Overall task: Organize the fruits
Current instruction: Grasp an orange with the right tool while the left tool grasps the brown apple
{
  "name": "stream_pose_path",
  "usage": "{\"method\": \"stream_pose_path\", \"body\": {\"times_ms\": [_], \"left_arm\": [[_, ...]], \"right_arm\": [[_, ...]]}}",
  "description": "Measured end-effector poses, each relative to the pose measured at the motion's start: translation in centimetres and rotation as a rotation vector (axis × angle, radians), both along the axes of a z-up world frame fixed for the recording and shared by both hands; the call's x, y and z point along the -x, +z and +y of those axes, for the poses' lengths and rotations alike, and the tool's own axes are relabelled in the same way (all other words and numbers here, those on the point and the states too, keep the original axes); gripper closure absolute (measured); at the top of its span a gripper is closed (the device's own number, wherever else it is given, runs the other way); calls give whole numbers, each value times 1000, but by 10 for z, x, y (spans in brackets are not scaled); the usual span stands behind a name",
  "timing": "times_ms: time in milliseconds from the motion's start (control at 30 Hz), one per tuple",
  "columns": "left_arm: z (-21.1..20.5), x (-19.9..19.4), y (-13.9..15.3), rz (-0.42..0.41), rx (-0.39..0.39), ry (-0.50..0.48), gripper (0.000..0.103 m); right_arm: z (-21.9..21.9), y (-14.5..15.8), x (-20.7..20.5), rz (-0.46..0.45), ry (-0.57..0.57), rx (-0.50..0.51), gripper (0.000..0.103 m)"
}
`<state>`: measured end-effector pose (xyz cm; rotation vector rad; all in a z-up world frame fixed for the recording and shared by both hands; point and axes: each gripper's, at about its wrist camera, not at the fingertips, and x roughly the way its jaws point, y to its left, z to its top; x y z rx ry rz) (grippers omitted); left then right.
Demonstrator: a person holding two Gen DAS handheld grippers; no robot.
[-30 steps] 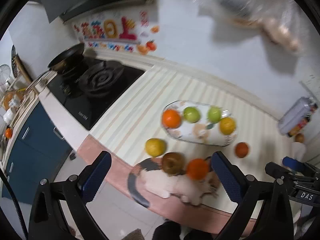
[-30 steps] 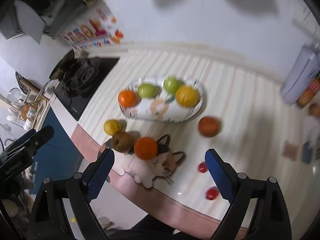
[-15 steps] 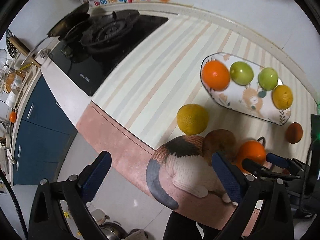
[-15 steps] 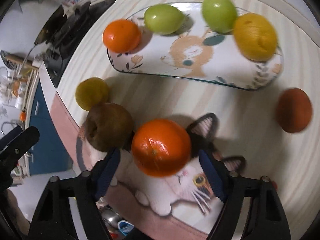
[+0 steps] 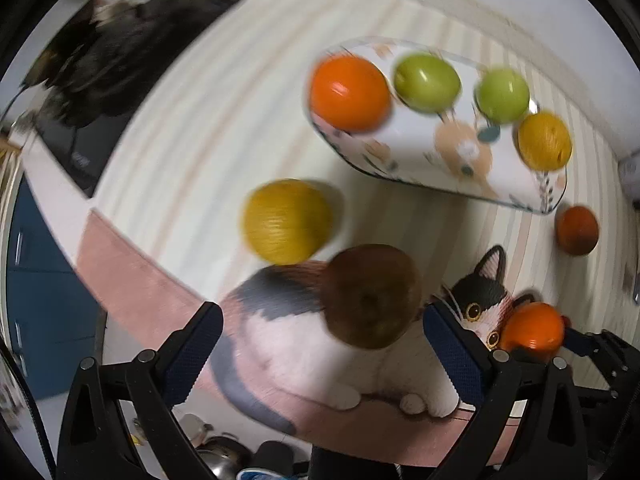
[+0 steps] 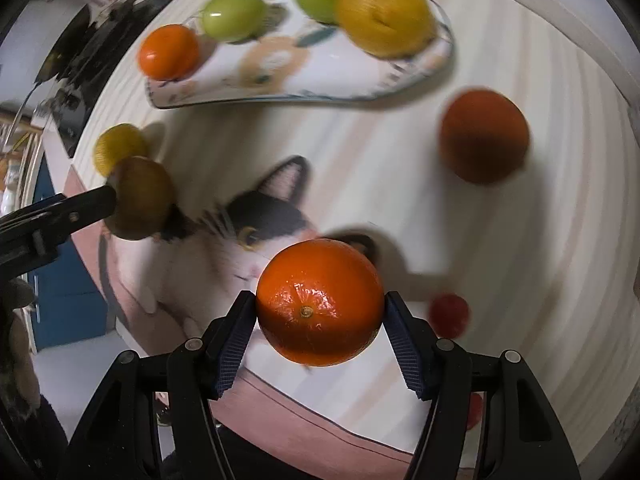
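Four fruits on far plate (image 6: pixel 400 76); right gripper (image 6: pixel 320 332) fingers clamped on orange (image 6: pixel 320 308); left gripper (image 5: pixel 320 352) fingers apart near brown fruit (image 5: pixel 372 296); several left loose.

stove (image 5: pixel 100 68) motion-blurred, plate (image 6: pixel 360 76) fruit smeared, small red fruit (image 6: pixel 449 315) unclear

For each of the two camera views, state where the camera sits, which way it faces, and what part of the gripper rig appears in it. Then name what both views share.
Left wrist: on the left gripper, facing down-forward at the brown fruit; both open fingers show.
Right wrist: on the right gripper, facing down-forward at the orange it clamps; the left gripper's finger shows at left.
Shared: the plate, brown fruit, cat mat.
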<state>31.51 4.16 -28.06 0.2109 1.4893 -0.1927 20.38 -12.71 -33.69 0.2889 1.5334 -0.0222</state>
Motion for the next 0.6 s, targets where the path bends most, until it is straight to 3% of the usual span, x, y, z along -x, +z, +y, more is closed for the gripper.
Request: {"method": "stream_pose_path", "body": {"times_ms": [100,167,200,233,600], "left_arm": [[-17,-3,-15,25,-14,-45,1],[-28,-4,-22,23,-19,-81,10],[-32,-3,-25,23,-27,-94,32],[-35,-3,-29,24,-49,-102,41],[-46,42,-22,34,-8,-115,42]], "right_arm": [[-4,-2,5,-4,-29,-26,36],[-5,-2,7,-8,-30,-25,36],[-5,-3,8,-11,-32,-25,35],[-5,-3,7,-11,-33,-27,35],[-18,1,5,-7,-29,-43,35]]}}
